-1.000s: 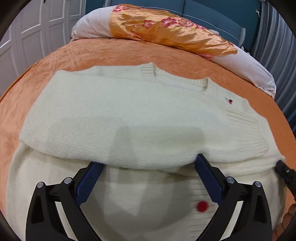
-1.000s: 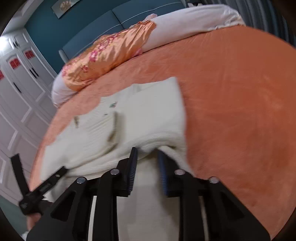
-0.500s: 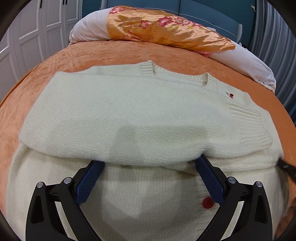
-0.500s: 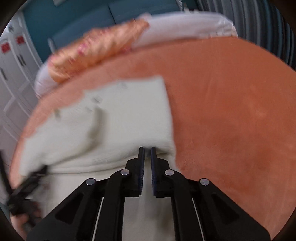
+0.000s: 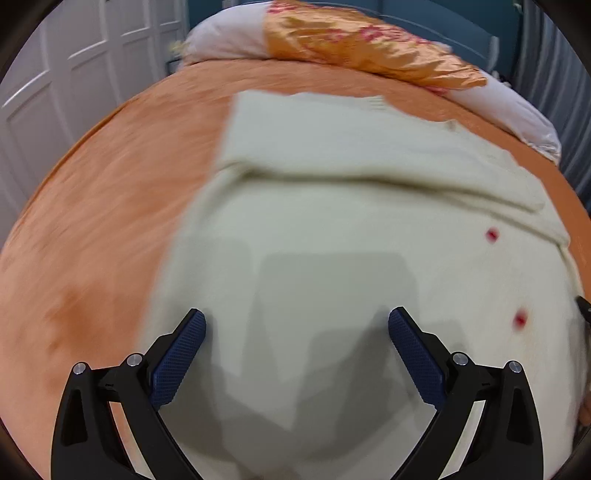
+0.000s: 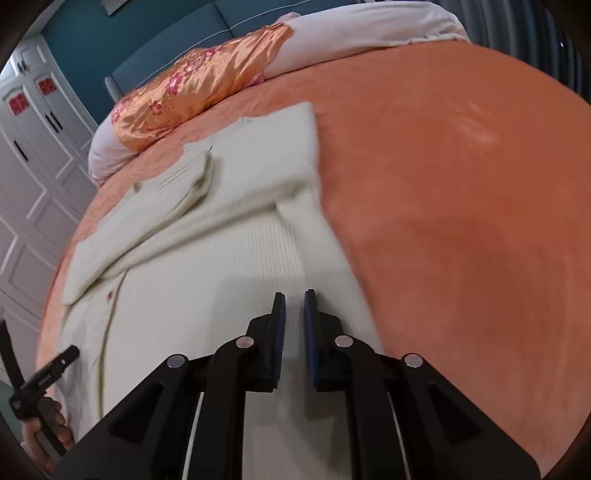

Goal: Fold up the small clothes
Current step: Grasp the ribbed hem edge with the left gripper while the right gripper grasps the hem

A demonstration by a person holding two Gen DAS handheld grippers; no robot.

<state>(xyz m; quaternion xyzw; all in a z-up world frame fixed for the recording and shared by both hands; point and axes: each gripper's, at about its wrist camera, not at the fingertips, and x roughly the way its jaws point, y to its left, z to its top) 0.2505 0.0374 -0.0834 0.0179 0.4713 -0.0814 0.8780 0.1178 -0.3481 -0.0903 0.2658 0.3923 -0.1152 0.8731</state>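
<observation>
A big bed with an orange bedspread (image 6: 461, 184) fills both views. At its far end lie long white pillows (image 6: 369, 33) with a shiny orange cloth with pink flowers (image 5: 369, 48) on top. White cupboard doors (image 5: 74, 74) stand beside the bed.

A soft cream knitted cardigan (image 5: 351, 229) lies flat on the bedspread. Its top part is folded across, and one sleeve lies doubled over near the ribbed neck. Two small red buttons (image 5: 492, 234) show on its front, one above the other.

The left tool (image 5: 295, 321) hangs over the lower part of the cardigan. Its two blue pads are spread far apart and nothing is between them. Its dark shadow falls on the knit below.

The right tool (image 6: 294, 314) is over the near edge of the cardigan, close to where the cream meets the orange. Its jaws have just been opening a little, and only a thin gap shows between the pads. They hold nothing; the knit lies under them.

In the right wrist view a hand (image 6: 44, 432) holds the left tool's handle at the bottom left.
</observation>
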